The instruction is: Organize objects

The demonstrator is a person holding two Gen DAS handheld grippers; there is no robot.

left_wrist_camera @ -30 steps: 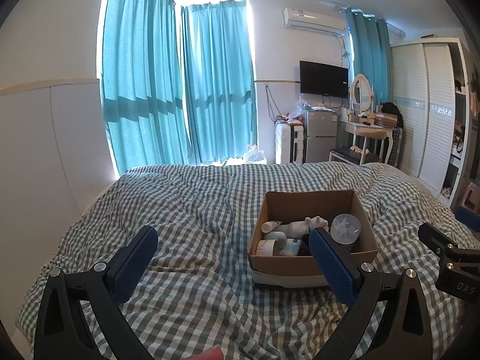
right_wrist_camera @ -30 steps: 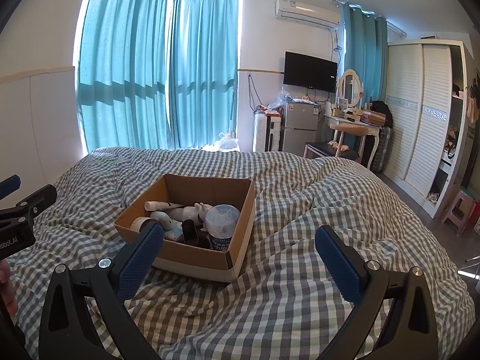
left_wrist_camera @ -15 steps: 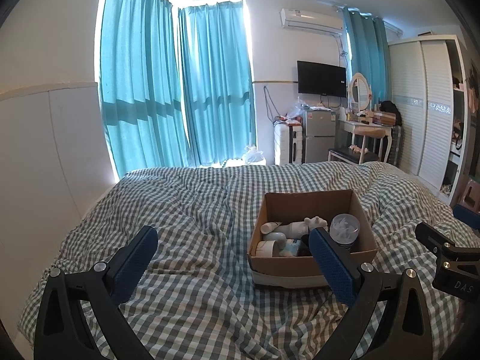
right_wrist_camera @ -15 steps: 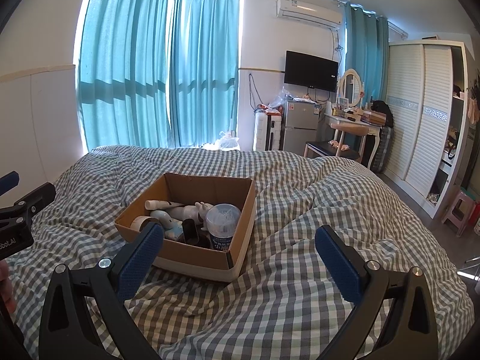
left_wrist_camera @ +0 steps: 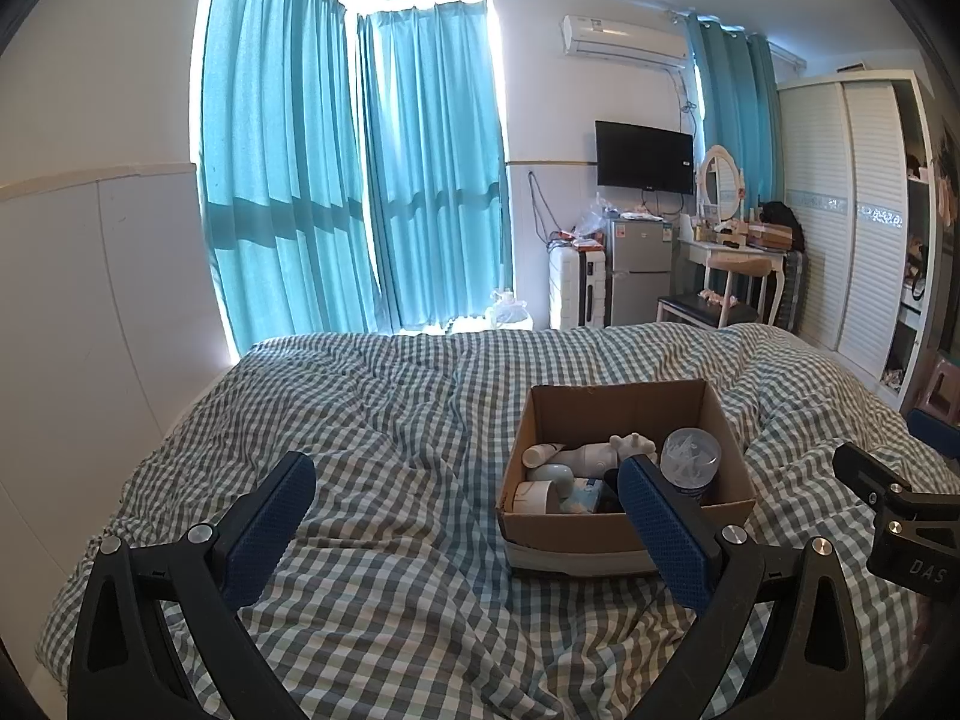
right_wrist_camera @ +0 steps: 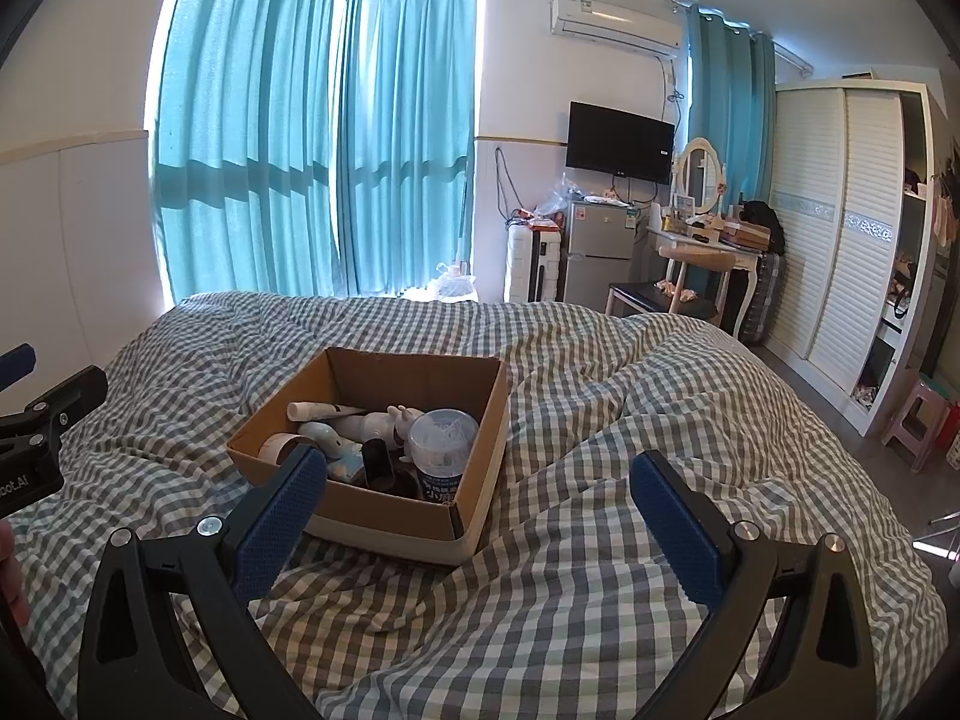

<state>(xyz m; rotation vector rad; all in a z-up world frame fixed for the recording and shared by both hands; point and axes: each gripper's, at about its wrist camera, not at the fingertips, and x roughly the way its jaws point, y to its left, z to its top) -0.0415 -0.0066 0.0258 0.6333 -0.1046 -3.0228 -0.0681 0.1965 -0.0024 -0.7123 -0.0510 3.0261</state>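
On the checked bedspread [right_wrist_camera: 570, 630], a cardboard box [right_wrist_camera: 474, 492] of toiletries sits before left gripper [left_wrist_camera: 462, 516] and right gripper [right_wrist_camera: 480, 498], both spread wide, empty.

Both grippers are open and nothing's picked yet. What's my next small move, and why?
Probably ease the right gripper forward and left toward the cardboard box on the checked duvet. Both grippers are open and empty, every item sits inside the box, and the clear-lidded jar at its near right corner looks upright and the easiest first grasp.
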